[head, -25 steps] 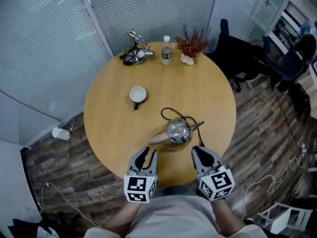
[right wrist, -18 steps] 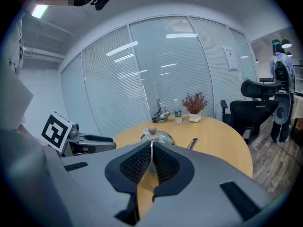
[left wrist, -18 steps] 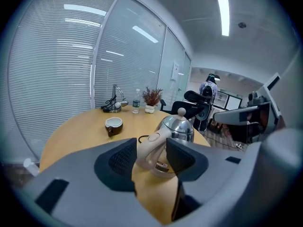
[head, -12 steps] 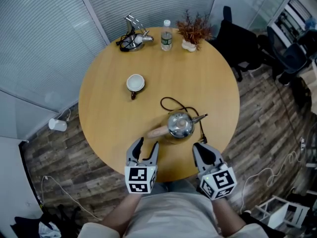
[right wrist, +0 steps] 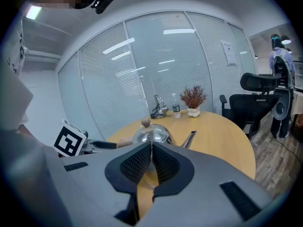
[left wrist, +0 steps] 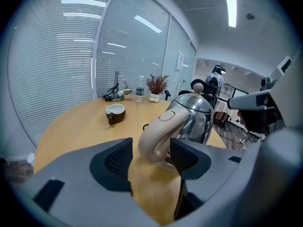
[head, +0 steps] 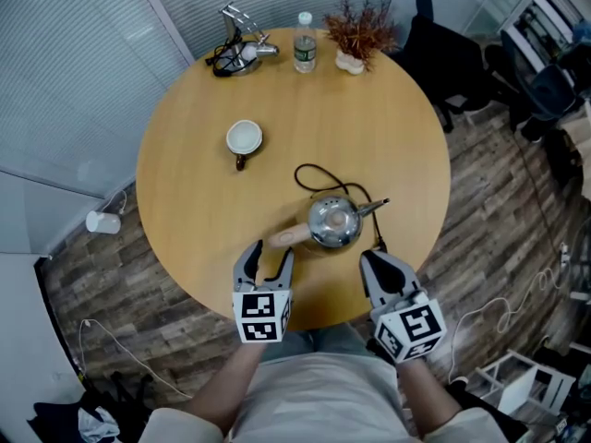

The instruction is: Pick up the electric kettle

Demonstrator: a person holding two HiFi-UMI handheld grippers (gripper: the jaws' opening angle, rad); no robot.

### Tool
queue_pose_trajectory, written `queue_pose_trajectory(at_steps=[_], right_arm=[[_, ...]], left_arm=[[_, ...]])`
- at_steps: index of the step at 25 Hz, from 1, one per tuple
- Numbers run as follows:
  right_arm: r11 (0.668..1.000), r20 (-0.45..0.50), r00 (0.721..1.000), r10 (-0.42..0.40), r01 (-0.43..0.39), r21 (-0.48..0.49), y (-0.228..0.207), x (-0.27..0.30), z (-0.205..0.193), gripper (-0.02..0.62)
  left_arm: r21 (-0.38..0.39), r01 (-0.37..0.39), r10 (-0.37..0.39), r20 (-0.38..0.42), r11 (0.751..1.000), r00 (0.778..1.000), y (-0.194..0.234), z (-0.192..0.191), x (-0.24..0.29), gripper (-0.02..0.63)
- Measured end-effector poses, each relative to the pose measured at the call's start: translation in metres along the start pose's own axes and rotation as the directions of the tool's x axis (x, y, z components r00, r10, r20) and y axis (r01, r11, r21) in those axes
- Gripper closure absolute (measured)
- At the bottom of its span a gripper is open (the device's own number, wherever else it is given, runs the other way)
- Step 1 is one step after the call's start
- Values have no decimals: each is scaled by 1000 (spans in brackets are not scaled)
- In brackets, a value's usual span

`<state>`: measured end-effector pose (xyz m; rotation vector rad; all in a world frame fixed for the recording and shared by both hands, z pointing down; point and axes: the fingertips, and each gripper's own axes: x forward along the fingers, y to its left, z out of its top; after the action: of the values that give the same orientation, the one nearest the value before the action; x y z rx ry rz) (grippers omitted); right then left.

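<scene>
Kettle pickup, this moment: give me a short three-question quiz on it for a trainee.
1. True or false: the right gripper's jaws stand wide apart.
2. In the left gripper view, what shows between the left gripper's jaws?
3. The cup on the table is: A upright; B on its side; C upside down.
Key: 1 false, they are together. 2 the kettle's handle; the jaws, which have just been opening, stand apart and do not grip it. 3 A.

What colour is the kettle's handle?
The handle is beige; the left gripper view shows it best.
</scene>
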<state>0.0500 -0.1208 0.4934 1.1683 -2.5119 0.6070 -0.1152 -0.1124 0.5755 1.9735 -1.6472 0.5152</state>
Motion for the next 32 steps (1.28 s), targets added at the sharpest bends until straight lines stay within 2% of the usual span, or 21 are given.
queue_pose_trajectory(at_steps=[14,32], right_arm=[[999,-12,1000,-12,13,38,-10,7,-6,560],[995,-25,998,-53,55,82,-30,9,-8,560]], left_arm=[[-39,-34,33,-22,999,999,14,-4,31,359],[-34,-42,42,-9,999,999,20,6,53,385]])
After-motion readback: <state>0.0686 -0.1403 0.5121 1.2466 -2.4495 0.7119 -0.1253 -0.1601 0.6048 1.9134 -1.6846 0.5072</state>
